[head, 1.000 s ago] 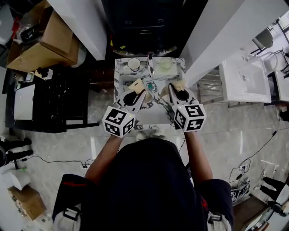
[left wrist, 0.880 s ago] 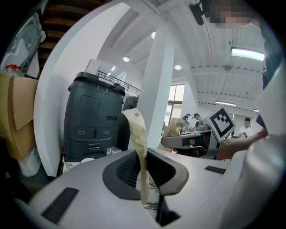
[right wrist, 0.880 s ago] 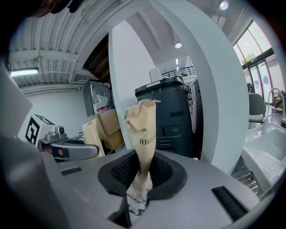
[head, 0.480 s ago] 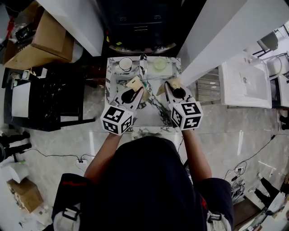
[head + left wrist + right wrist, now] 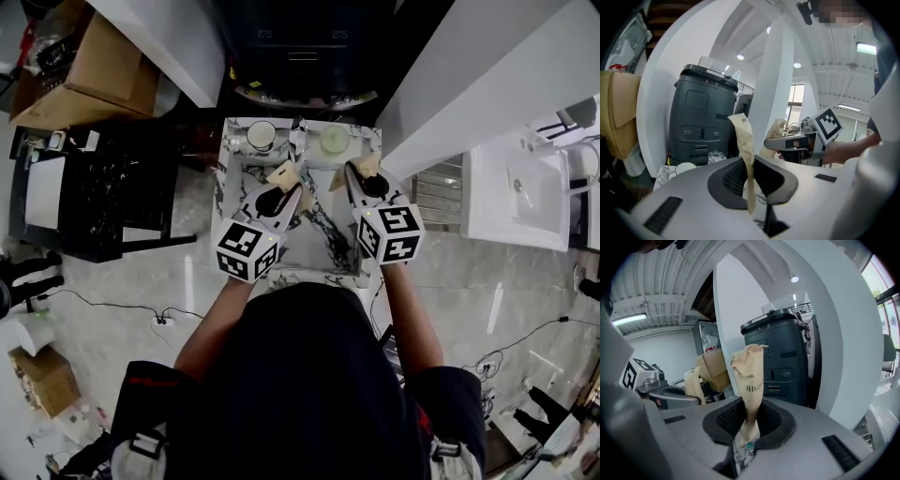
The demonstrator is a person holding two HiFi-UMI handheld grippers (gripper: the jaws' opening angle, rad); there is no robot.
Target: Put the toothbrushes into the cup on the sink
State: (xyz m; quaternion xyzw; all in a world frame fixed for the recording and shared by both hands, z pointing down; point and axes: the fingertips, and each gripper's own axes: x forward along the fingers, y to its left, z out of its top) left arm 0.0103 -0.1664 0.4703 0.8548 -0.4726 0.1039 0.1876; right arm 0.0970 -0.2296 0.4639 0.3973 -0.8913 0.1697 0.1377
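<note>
A marble-patterned sink top [image 5: 319,230] carries a white cup [image 5: 262,136] at its back left, which also shows low in the left gripper view as the cup [image 5: 686,168]. My left gripper [image 5: 284,187] is shut on a toothbrush in a tan paper wrapper [image 5: 283,172], and the wrapper [image 5: 744,140] stands up between the jaws [image 5: 750,180]. My right gripper [image 5: 359,183] is shut on a second paper-wrapped toothbrush [image 5: 367,165], whose printed wrapper [image 5: 750,380] rises from that gripper [image 5: 749,420]. Both grippers hover over the sink, short of the cup.
A faucet [image 5: 298,133] and a pale green cup [image 5: 334,139] stand at the back of the sink top. A dark grey machine [image 5: 701,117] rises behind it. Cardboard boxes [image 5: 103,75] lie far left, a white wall panel [image 5: 487,75] to the right.
Both grippers have moved a little forward over the sink top, each still holding its wrapped toothbrush. The head view has shifted slightly.
</note>
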